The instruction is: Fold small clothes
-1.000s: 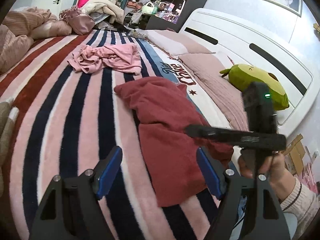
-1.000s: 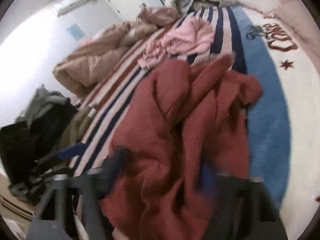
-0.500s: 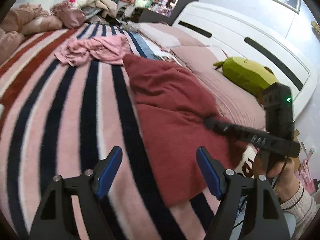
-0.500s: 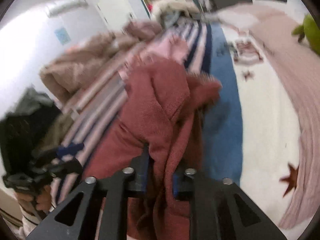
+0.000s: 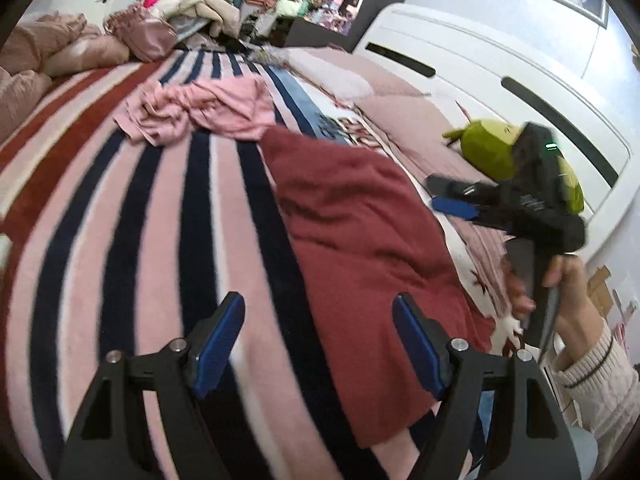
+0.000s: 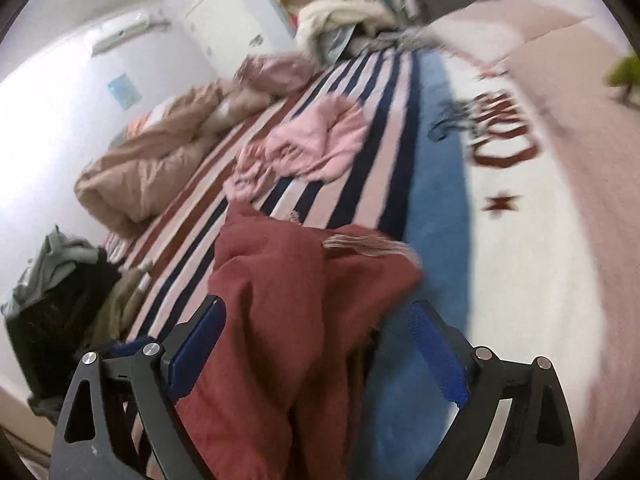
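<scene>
Red garment [image 5: 360,248]: dark red, fleecy, lying in a long folded shape on the striped blanket [image 5: 120,240], its far end just short of the pink garment; its right edge runs along the blanket's white and blue part.

Pink garment [image 5: 200,112]: crumpled heap farther up the bed, on the navy and pink stripes, not handled.

Left gripper [image 5: 320,340]: fingers wide apart, blue pads facing each other, hovering above the blanket with the near end of the red garment between and beyond them; gripping nothing.

Right gripper [image 6: 316,344]: fingers spread wide, the red garment bunched up between them; whether the pads touch the cloth cannot be told. In the left wrist view it is held in the person's right hand [image 5: 568,300] beside the garment's right edge.

Green plush toy [image 5: 492,152]: against the white headboard [image 5: 480,76].

Beige duvet [image 6: 160,160]: heaped at the bed's far side.
</scene>
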The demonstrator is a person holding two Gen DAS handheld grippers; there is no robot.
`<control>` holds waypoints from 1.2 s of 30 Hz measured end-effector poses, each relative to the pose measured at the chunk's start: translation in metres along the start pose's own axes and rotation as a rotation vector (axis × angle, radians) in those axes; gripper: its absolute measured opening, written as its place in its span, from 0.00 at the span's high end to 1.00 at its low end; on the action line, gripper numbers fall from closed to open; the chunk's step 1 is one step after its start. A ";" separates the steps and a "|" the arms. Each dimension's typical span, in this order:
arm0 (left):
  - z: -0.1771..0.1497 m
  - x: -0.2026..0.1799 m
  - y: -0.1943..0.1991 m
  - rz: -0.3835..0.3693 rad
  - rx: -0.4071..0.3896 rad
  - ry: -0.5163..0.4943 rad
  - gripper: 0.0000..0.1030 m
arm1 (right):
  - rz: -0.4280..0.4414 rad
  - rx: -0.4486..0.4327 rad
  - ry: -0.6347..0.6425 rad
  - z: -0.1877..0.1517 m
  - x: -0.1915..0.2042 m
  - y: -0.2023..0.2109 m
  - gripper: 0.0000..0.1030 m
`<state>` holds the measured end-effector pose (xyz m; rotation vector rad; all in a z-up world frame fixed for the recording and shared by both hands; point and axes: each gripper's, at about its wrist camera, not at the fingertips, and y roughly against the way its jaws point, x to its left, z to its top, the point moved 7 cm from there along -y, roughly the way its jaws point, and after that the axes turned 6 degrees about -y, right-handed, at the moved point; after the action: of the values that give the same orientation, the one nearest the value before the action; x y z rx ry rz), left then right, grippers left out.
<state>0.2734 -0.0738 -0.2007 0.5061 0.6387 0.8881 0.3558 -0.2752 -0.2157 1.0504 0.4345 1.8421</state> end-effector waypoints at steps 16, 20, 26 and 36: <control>-0.024 -0.012 -0.053 -0.063 0.138 -0.047 0.28 | -0.147 -0.032 -0.105 0.008 -0.035 -0.021 0.55; -0.033 -0.009 -0.053 -0.067 0.157 -0.054 0.28 | -0.162 -0.012 -0.188 0.002 -0.056 -0.025 0.45; -0.028 -0.011 -0.042 -0.085 0.163 -0.059 0.29 | -0.134 -0.024 -0.075 0.014 -0.026 -0.001 0.43; 0.006 0.006 -0.081 -0.267 0.171 0.156 0.37 | -0.024 0.191 -0.108 -0.046 -0.026 0.001 0.26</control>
<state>0.3242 -0.1135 -0.2499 0.4938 0.9080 0.6262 0.3234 -0.2921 -0.2536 1.2621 0.5647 1.7380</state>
